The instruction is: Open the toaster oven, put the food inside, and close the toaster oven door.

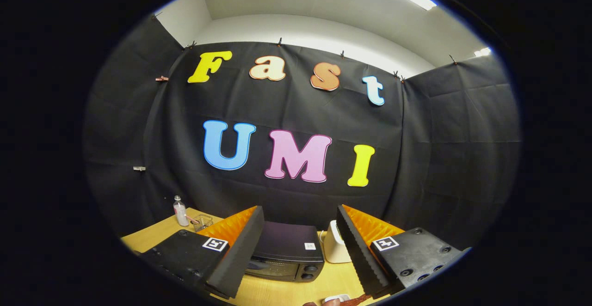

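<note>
A black toaster oven (pixel 286 253) stands on the wooden table (pixel 273 292) beyond my fingers, door shut, its knobs at the right of its front. My gripper (pixel 299 250) is held above the table with its fingers spread wide and nothing between them. The left finger covers the oven's left side. At the near table edge, just by the right finger, lies a small piece of reddish-brown food (pixel 354 300) next to a white object (pixel 336 298); both are partly cut off.
A white appliance (pixel 334 246) stands right of the oven, partly behind the right finger. At the far left of the table stand a small clear bottle (pixel 180 211) and a wire basket (pixel 202 223). Black cloth walls close the booth.
</note>
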The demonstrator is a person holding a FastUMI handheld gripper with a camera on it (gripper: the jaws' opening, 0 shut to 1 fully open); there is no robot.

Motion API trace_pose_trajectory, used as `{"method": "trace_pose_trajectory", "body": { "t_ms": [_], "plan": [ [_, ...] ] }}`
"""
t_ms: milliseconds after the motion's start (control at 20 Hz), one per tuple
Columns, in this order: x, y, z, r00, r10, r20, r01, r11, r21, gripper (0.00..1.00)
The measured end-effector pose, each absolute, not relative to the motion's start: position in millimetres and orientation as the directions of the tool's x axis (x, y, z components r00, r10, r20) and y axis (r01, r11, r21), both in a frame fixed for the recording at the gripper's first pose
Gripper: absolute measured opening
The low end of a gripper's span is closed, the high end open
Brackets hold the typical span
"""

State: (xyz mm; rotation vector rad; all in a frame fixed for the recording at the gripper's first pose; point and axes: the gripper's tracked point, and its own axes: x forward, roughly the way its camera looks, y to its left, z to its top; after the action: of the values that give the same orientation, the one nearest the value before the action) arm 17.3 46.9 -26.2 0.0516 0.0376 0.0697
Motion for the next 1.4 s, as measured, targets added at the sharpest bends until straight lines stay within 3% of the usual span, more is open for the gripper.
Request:
{"method": "trace_pose_trajectory", "body": {
  "t_ms": [1000,1400],
  "plan": [
    [79,143,-232,0.930,0.113,-0.349,-0.093,0.993,0.075,0.98],
    [91,178,-262,0.895,0.151,-0.420,-0.099,0.985,0.143,0.98]
  ]
}}
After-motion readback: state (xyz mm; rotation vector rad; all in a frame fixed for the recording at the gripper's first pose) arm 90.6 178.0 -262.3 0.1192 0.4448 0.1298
